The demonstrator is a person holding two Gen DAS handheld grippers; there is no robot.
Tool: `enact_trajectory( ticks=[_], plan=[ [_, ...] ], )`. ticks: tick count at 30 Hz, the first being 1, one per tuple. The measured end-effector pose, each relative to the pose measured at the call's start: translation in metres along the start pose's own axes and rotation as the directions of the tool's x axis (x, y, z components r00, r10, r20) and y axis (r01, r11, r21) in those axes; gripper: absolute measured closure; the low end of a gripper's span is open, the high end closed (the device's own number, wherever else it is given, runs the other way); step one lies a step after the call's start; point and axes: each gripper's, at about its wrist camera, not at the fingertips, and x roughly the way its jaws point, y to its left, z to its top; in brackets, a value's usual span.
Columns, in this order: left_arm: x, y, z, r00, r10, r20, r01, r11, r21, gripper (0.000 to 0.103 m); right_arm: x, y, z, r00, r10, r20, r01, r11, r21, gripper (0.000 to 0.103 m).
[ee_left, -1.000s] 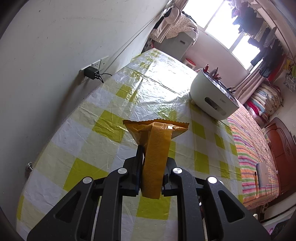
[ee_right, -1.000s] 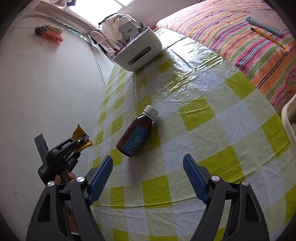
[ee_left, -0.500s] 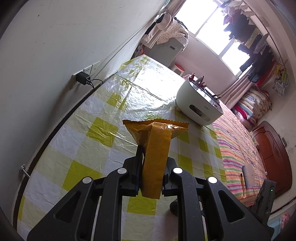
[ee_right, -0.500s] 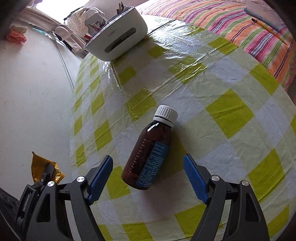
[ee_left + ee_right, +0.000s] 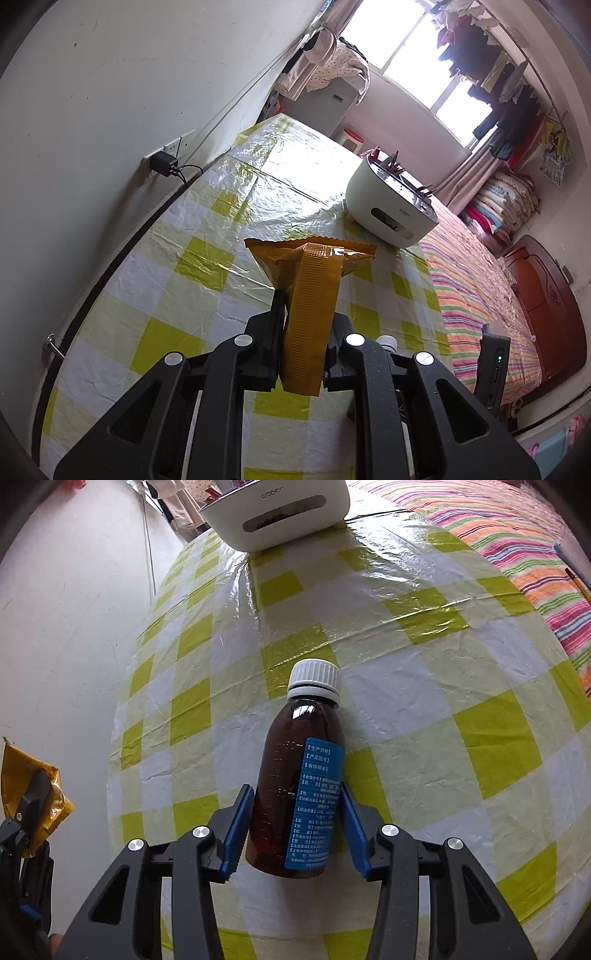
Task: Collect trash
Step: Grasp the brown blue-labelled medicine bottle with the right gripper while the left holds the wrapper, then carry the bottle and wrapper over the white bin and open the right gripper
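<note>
"ecoco" on white box (image 5: 280, 513), Chinese bottle label (image 5: 314, 805)

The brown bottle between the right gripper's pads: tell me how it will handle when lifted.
The brown bottle lies on its side on the checked tablecloth, round-bodied, so it would probably roll if nudged. Its glossy wall may slip against the right gripper, whose jaws have just been closing. Looks rigid; weight uncertain.

A table under a yellow-checked cloth (image 5: 424, 716) carries a lying brown bottle (image 5: 295, 775) and a white box (image 5: 280, 513)
</note>
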Motion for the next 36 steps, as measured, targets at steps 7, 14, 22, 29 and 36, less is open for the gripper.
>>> enact_trajectory(
  ticks=[7,14,22,29,36],
  plan=[
    [-0.011,-0.026,-0.017,1.000,0.000,0.009,0.000,0.997,0.082,0.088,-0.026,-0.048,-0.020,0.996,0.084,0.029,-0.083,0.996,-0.030,0.059],
    [-0.018,-0.067,-0.057,0.999,-0.039,-0.032,0.044,0.984,0.170,0.088,-0.065,-0.097,-0.046,0.981,0.148,0.126,-0.141,0.988,-0.066,0.060],
    [-0.027,-0.127,-0.103,0.993,-0.105,-0.046,0.114,0.951,0.288,0.088,-0.111,-0.144,-0.068,0.953,0.155,0.259,-0.124,0.983,-0.133,0.061],
    [-0.031,-0.170,-0.129,0.986,-0.155,-0.057,0.165,0.920,0.355,0.088,-0.140,-0.181,-0.089,0.915,0.152,0.373,-0.103,0.984,-0.149,0.061],
    [-0.036,-0.205,-0.157,0.980,-0.193,-0.056,0.198,0.880,0.432,0.088,-0.157,-0.218,-0.106,0.875,0.140,0.463,-0.108,0.990,-0.095,0.061]
  ],
)
